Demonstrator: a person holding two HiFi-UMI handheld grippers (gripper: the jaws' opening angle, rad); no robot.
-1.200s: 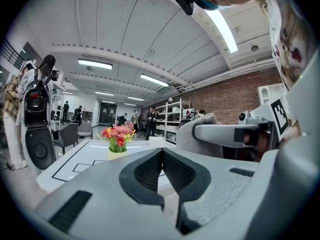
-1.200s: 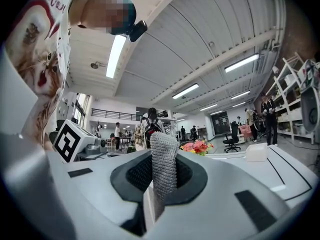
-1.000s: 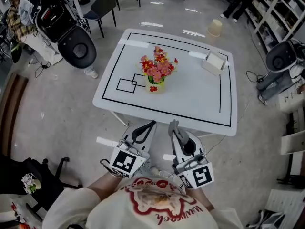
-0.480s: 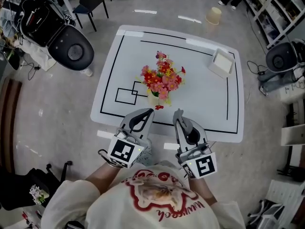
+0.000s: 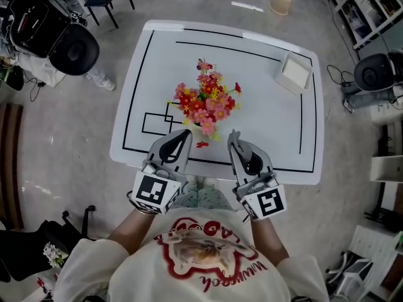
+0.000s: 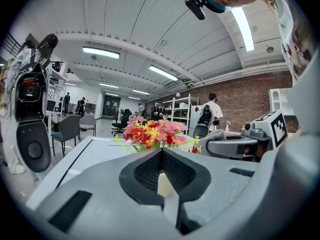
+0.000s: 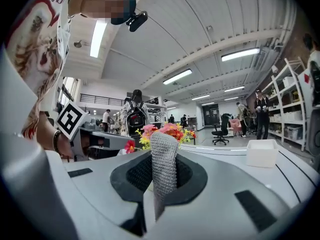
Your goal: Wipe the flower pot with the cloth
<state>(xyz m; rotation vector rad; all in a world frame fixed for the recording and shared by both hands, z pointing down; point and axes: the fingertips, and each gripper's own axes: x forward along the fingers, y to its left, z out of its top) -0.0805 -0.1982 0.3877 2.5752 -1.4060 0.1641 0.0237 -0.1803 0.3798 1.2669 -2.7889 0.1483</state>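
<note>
A pale flower pot (image 5: 200, 129) full of red, pink and yellow flowers (image 5: 206, 99) stands mid-table; the blooms hide most of it. My left gripper (image 5: 184, 133) is shut and empty, its tips just left of the pot. Through the gap in its jaws, the left gripper view shows the pot (image 6: 163, 184) with the flowers (image 6: 152, 133) above. My right gripper (image 5: 233, 134) is shut on a grey knitted cloth (image 7: 164, 166), which stands up between the jaws. It sits just right of the pot, with the flowers (image 7: 167, 130) close ahead.
The white table (image 5: 264, 115) has black lines and a drawn rectangle (image 5: 156, 123). A white box (image 5: 295, 73) sits at its far right corner. One red bloom (image 5: 201, 145) lies loose near the front edge. A black chair-like machine (image 5: 60, 36) stands at the left on the floor.
The person has stepped up to the table. Both grippers have moved forward from in front of the near edge to over the table, on either side of the pot.
</note>
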